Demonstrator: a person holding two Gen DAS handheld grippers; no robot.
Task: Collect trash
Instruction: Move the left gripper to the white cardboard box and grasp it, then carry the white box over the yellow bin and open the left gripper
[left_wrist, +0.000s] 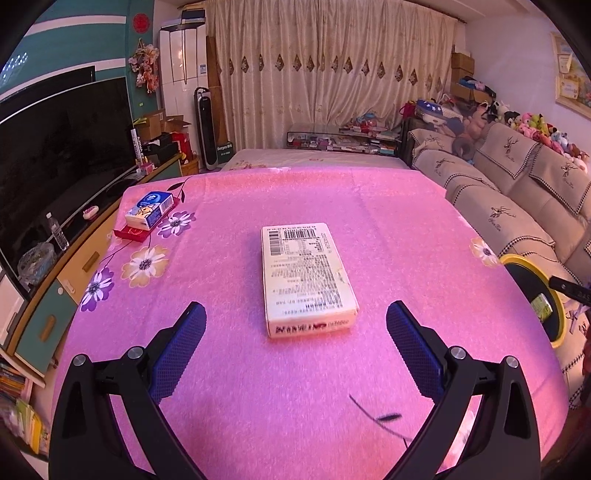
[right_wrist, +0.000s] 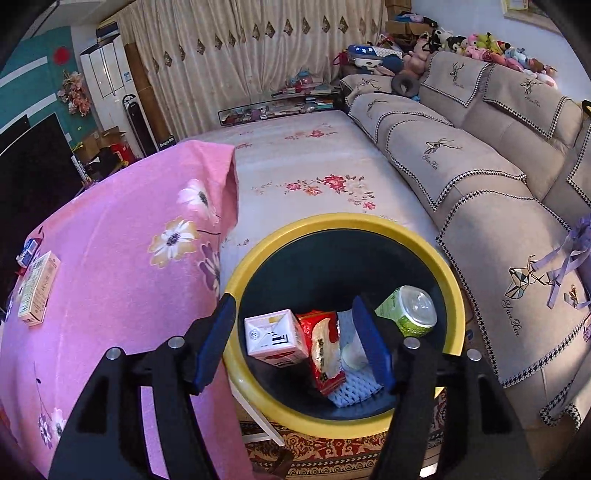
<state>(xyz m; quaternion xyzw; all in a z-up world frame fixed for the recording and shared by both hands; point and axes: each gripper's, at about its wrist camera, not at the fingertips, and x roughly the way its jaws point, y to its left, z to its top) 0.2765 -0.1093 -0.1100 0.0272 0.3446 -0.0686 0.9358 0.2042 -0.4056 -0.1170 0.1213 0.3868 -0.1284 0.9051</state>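
Observation:
A flat cream box (left_wrist: 306, 275) with barcodes and small print lies in the middle of the pink flowered tablecloth (left_wrist: 388, 229). My left gripper (left_wrist: 295, 314) is open just in front of the box's near end, its blue pads apart from it on either side. My right gripper (right_wrist: 293, 308) hangs open above the yellow-rimmed dark bin (right_wrist: 456, 295), nothing between its pads. Inside the bin lie a small carton (right_wrist: 275, 338), a red snack packet (right_wrist: 325, 350), a green cup (right_wrist: 408, 308) and white foam netting (right_wrist: 351, 391). The cream box (right_wrist: 37, 288) shows at the far left of the right wrist view.
A tissue pack (left_wrist: 149, 210) on a red tray sits at the table's far left corner. A television (left_wrist: 62, 155) and low cabinet stand left. A beige sofa (right_wrist: 480, 177) runs along the right, and the bin (left_wrist: 532, 295) stands off the table's right edge.

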